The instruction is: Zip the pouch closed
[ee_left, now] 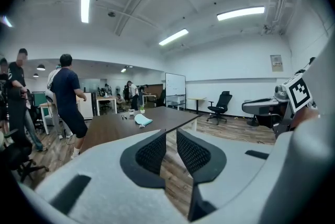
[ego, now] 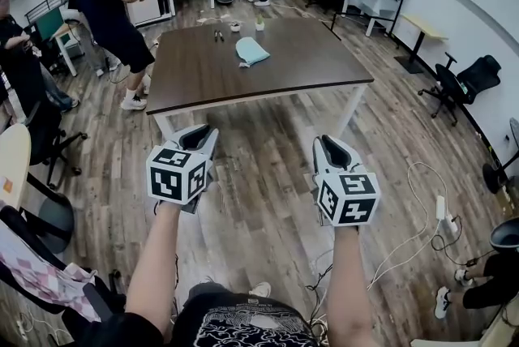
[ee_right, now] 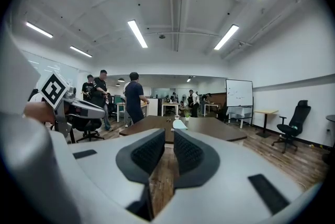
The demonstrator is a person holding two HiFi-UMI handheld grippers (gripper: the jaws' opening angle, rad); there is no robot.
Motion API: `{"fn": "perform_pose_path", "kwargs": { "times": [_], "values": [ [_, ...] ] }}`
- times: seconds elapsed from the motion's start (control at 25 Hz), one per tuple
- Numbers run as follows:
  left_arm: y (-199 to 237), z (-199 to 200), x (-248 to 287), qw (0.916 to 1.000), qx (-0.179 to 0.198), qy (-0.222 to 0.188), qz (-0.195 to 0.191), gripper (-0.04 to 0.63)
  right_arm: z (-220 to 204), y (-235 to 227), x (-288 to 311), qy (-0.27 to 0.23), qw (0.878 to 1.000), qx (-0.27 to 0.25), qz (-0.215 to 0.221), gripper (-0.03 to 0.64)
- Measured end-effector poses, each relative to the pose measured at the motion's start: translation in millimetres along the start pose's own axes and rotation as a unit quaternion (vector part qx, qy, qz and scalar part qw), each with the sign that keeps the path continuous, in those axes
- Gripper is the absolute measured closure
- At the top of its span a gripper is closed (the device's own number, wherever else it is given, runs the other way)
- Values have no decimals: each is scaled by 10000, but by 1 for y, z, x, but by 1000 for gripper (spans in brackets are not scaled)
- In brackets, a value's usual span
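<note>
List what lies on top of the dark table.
On the table: a light blue pouch; beyond it two small dark items, a white object and a green one, too small to identify. Anything beneath the pouch is covered.

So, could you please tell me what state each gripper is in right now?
Left gripper: closed, holding nothing.
Right gripper: slightly open, holding nothing.
</note>
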State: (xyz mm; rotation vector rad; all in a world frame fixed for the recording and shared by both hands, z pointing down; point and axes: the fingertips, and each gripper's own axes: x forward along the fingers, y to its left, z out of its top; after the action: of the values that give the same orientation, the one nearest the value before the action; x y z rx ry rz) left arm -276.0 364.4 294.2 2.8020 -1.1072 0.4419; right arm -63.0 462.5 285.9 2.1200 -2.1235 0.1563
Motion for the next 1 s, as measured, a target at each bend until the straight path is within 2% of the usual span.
{"fn": "perform_pose_path", "kwargs": {
  "times": [0.12,0.4,0.56,0.72,1.0],
  "values": [
    [-3,0,1,10000,11,26,45,508,-2,-3,-1,7,10000,38,46,555],
    [9,-1,8,9996,-85,7,287,462,-2,-5,13,-12,9998,44,219,511],
    [22,0,17,9992,-168,-31,365,435,-4,-7,29,31,9996,44,270,462],
    [36,5,36,9988,-281,-80,395,404,-3,-13,53,61,9995,109,302,402],
    [73,8,82,9984,-371,-15,428,344,-4,-20,113,199,9987,149,456,338]
  ]
}}
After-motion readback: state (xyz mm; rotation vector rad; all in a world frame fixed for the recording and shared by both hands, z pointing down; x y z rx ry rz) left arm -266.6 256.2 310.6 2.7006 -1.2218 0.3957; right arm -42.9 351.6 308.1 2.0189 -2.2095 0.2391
